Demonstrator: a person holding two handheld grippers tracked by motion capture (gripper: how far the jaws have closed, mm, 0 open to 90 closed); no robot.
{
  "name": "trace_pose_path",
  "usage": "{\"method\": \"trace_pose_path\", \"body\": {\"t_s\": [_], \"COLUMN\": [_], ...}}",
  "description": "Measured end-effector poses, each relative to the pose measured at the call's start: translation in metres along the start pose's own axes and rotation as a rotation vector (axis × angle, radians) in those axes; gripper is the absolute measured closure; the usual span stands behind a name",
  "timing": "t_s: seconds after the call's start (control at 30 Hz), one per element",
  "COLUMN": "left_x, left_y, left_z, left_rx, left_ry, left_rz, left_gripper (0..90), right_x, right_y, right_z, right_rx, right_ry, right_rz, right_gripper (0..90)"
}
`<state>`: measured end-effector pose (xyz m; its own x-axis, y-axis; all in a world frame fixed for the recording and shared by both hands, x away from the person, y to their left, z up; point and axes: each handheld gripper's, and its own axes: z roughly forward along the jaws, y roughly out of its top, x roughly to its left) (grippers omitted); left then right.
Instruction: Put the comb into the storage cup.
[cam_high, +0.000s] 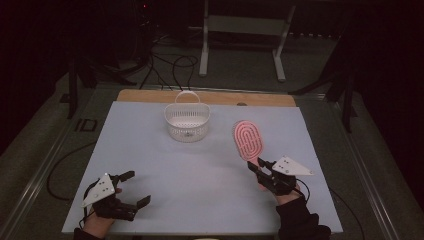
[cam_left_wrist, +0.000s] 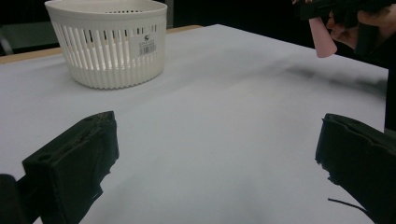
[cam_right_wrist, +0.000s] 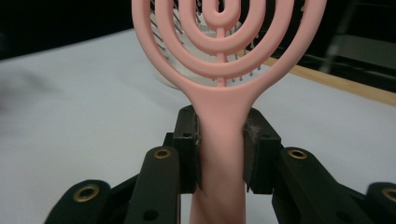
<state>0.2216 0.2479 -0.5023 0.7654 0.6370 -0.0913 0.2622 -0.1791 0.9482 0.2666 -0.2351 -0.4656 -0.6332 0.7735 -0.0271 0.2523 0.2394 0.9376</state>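
Observation:
A pink hairbrush (cam_high: 248, 139) with an oval ringed head is held above the table's right half by its handle. My right gripper (cam_high: 259, 167) is shut on that handle; in the right gripper view both black jaws press the handle (cam_right_wrist: 221, 140) from either side, the head pointing away. A white slotted basket (cam_high: 187, 121) with a hoop handle stands at the table's far middle. My left gripper (cam_high: 134, 188) rests at the near left corner, open with nothing between its jaws; its view looks over bare table toward the basket (cam_left_wrist: 109, 42) and the brush's handle end (cam_left_wrist: 322, 39).
The table (cam_high: 200, 175) has a pale blue-white top with a wooden strip (cam_high: 150, 95) along the far edge. Beyond it are a dark floor, cables (cam_high: 170, 67) and a white metal stand (cam_high: 240, 30).

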Motion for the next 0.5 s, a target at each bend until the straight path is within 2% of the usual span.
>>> {"method": "trace_pose_path", "body": {"t_s": [0.03, 0.07, 0.33, 0.37, 0.5], "left_x": [-0.0001, -0.0002, -0.0019, -0.0020, -0.0031], "left_y": [0.0000, 0.0001, 0.0017, 0.0028, 0.0060], "left_z": [0.0003, 0.0006, 0.0039, 0.0050, 0.0064], "left_rx": [0.004, 0.007, 0.025, 0.029, 0.037], "left_ry": [0.003, 0.004, 0.008, 0.002, -0.002], "left_rz": [0.000, -0.002, -0.010, -0.030, -0.031], "left_gripper": [0.1, 0.1, 0.1, 0.1, 0.1], "right_x": [0.0016, 0.0019, 0.0011, 0.0013, 0.0010], "right_y": [-0.0008, -0.0044, -0.0076, -0.0077, -0.0057], "right_z": [-0.0001, 0.0016, 0.0033, 0.0031, 0.0007], "right_rx": [0.002, 0.007, 0.016, 0.010, -0.006], "right_ry": [-0.031, -0.058, -0.087, -0.093, -0.086], "right_rz": [-0.016, 0.000, 0.025, 0.021, 0.037], "right_gripper": [70.6, 70.6, 70.6, 70.6, 70.6]}}
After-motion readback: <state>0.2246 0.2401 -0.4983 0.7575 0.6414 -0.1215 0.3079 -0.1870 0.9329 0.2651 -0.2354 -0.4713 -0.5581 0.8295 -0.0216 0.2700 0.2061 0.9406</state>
